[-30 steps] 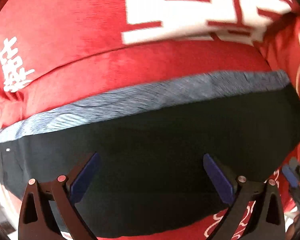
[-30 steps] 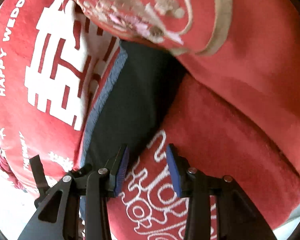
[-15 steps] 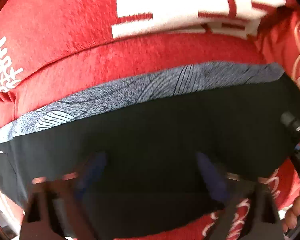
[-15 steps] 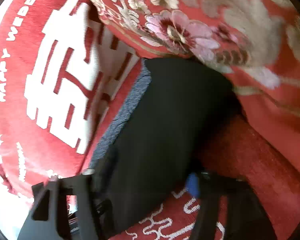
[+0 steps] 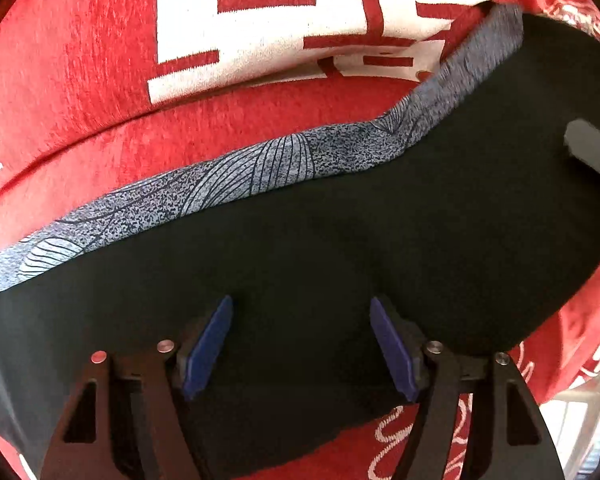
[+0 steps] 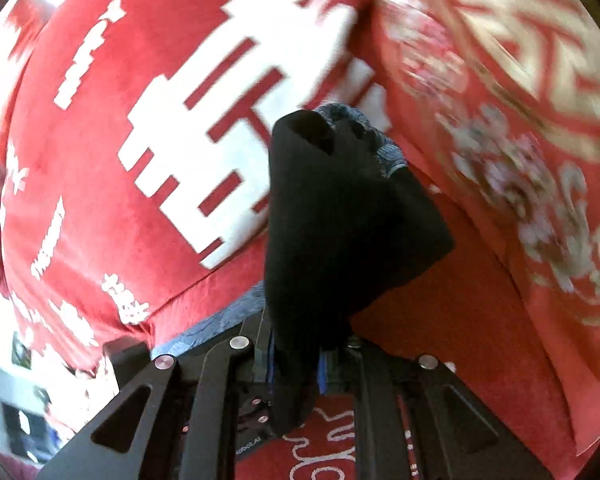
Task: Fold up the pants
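Note:
The black pants [image 5: 340, 248] with a grey patterned band [image 5: 204, 192] along their far edge lie across a red cushion. My left gripper [image 5: 300, 340] is open, its blue pads [image 5: 208, 344] over the black cloth near its front edge. My right gripper [image 6: 296, 364] is shut on a bunched end of the pants [image 6: 340, 208] and holds it lifted, the grey band [image 6: 380, 140] showing at the top. Part of the right gripper [image 5: 592, 148] shows at the right edge of the left wrist view.
A red cushion with large white characters [image 5: 280, 28] lies behind the pants and also shows in the right wrist view [image 6: 204, 128]. A red cloth with gold and floral embroidery [image 6: 520, 140] rises on the right. Red fabric with white swirls [image 5: 428, 440] lies under the front.
My right gripper has closed on the end of the pants and lifted it, raising the right side of the band. My left gripper's jaws have narrowed and stay open over the cloth.

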The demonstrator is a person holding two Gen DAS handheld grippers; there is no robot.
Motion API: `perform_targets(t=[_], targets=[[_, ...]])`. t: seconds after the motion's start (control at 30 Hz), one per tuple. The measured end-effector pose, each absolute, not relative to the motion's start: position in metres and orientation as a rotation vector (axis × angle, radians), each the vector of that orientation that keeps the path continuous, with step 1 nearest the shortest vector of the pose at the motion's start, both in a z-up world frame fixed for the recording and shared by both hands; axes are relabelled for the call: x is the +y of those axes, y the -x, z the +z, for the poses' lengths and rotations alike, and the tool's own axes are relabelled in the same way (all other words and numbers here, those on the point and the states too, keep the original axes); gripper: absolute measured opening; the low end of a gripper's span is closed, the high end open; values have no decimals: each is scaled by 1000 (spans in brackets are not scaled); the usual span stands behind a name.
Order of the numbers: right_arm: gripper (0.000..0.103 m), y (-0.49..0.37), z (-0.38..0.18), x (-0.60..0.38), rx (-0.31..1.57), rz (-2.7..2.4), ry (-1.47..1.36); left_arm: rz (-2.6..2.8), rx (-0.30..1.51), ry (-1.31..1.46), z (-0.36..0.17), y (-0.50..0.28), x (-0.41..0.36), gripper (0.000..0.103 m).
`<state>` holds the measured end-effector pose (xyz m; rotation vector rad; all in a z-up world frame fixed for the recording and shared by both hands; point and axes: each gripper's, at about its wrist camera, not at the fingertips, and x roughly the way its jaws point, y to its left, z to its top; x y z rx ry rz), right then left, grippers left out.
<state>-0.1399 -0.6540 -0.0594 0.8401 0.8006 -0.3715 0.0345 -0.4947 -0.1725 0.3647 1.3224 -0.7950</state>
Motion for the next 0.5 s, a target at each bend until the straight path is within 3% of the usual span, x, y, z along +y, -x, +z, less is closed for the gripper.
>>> perform_targets(t=[0.27,0.37,0.5], targets=[[16,102,-15,-593,853,-314,-591,-806,1404,-213,-151,-55,-433,72],[16,85,-9,-561,876,-280,-512,-761,1395,-177,-138,-76,-382,85],[16,50,-16,-497,938,-217,-407,-678,1386,-136,-127,-108,-312,85]])
